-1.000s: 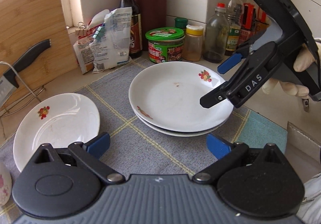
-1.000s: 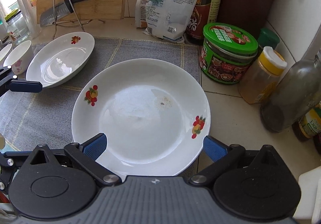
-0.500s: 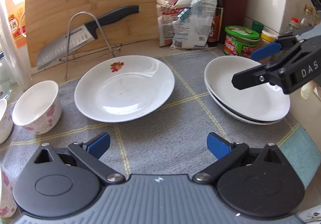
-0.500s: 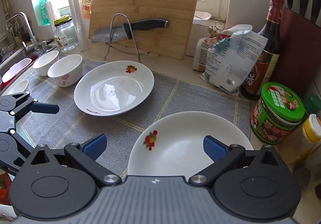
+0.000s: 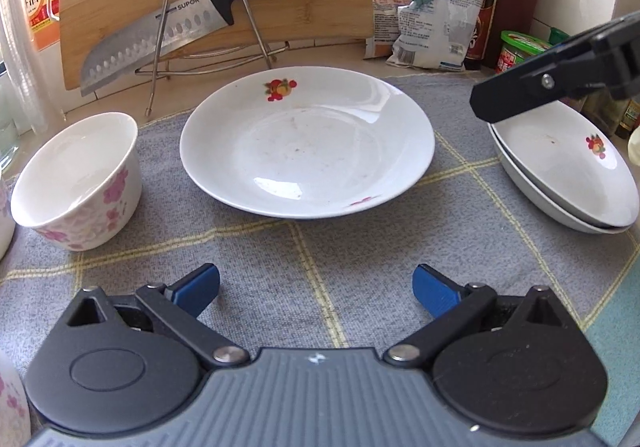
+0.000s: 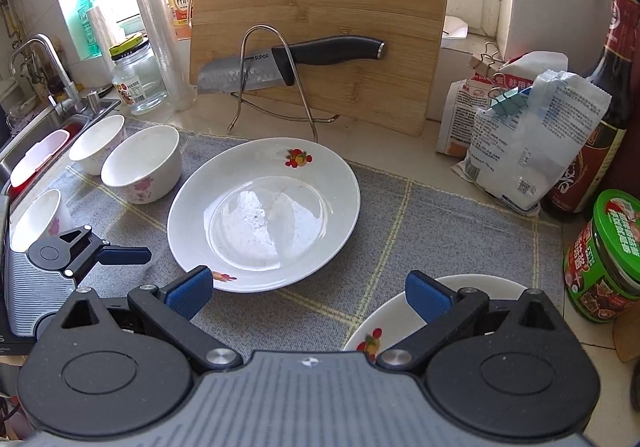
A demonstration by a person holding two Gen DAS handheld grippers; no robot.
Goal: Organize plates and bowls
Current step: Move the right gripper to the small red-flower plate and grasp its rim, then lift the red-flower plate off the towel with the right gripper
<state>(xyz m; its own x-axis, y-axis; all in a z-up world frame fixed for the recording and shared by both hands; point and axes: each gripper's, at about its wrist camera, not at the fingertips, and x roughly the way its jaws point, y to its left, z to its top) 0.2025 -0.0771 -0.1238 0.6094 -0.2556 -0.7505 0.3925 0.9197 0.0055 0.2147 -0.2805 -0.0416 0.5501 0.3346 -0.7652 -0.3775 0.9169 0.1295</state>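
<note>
1. Low in the left wrist frame, the left gripper (image 5: 316, 287) is hovering over the grey mat (image 5: 280, 271), its jaws spread wide and gripping nothing.
2. At centre frame, a single plate (image 5: 308, 143) is lying flat on the mat, ahead of the blue fingertips (image 5: 198, 287).
3. At left, a flowered bowl (image 5: 76, 183) is standing upright just beside the plate.
4. At the right edge, a stack of two plates (image 5: 568, 175) is sitting on the mat, with one finger of the right gripper (image 6: 308, 293) reaching over its near rim.
5. In the right wrist frame, the right gripper's jaws are gaping wide and empty; the stack is showing at lower right, and three bowls (image 6: 142, 163) are standing at left.
6. Behind, a knife (image 5: 200, 27) is resting in a wire rack against a cutting board (image 5: 320, 7).
</note>
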